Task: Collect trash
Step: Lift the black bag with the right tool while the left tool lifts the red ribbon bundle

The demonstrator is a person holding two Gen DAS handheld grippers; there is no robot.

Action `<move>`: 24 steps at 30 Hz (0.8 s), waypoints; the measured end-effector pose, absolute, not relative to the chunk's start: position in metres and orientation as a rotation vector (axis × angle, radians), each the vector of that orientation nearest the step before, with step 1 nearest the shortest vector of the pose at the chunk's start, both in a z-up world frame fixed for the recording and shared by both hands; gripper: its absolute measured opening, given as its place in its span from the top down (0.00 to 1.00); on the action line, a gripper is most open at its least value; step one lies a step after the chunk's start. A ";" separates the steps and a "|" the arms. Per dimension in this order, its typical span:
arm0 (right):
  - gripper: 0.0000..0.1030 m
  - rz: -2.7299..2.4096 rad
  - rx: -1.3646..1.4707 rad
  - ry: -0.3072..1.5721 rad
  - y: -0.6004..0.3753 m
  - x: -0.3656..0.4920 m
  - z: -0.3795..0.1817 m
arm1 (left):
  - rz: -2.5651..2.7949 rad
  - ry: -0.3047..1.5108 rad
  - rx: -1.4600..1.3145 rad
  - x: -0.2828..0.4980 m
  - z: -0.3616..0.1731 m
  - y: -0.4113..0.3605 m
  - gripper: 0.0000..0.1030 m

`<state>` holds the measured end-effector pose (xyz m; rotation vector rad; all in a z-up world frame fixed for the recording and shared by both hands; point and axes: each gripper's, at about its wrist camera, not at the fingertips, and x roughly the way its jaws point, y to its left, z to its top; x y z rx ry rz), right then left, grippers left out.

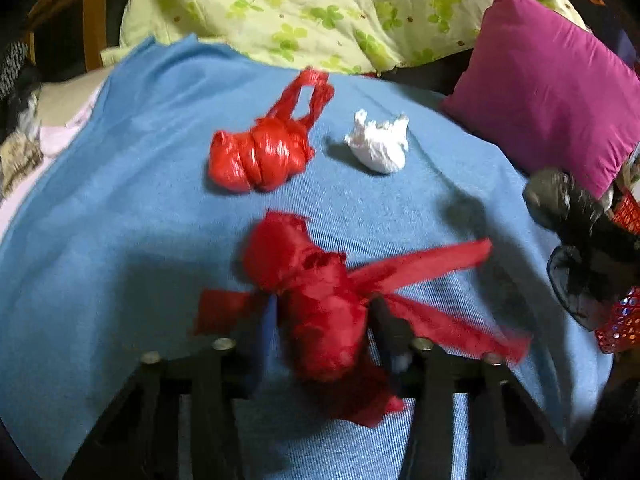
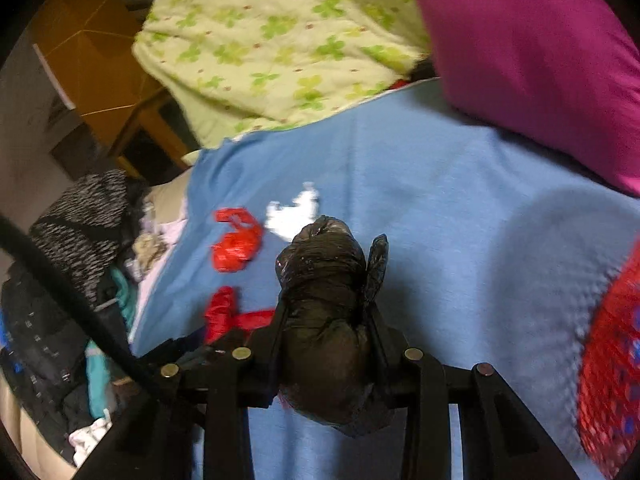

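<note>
Mid-collection, by the look of it: two pieces lifted, two left lying, and the drop into the bin next. Working surface a bed under a blue blanket [image 1: 120, 200], with a clover-print quilt [image 1: 320, 0] heaped along the far edge and a magenta pillow [image 1: 552, 92] at the far right corner. Pile of dark clothes [image 2: 72, 240] off the left edge, well apart from the trash. Red mesh basket [image 2: 612, 360] at the near right edge, likely the bin; only part of it in view.

Left tool [image 1: 320, 320] pressed onto a red knotted bag [image 1: 316, 300], its loose handles trailing to both sides. Right tool [image 2: 326, 320] pinching a black bag [image 2: 324, 288], held close by the basket.

Next move, as judged: carry each bag over the basket rim and spread the fingers, right first, being nearer. Trailing red handles could snag on the mesh or on the other tool.

Lying near the blanket's middle toward the far edge: a second red bag [image 1: 260, 156] and, just beside it, a white crumpled wad [image 1: 380, 144]. Nothing blocking either.
</note>
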<state>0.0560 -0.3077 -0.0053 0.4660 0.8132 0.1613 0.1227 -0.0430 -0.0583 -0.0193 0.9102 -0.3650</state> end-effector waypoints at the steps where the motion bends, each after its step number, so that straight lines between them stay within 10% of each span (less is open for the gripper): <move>1: 0.63 0.142 0.478 0.833 -0.312 0.056 -0.010 | -0.365 0.913 -0.020 0.122 -0.059 -0.043 0.60; 24: 0.44 0.114 0.466 1.048 -0.313 0.084 -0.055 | -0.413 0.866 -0.020 0.093 -0.037 -0.031 0.69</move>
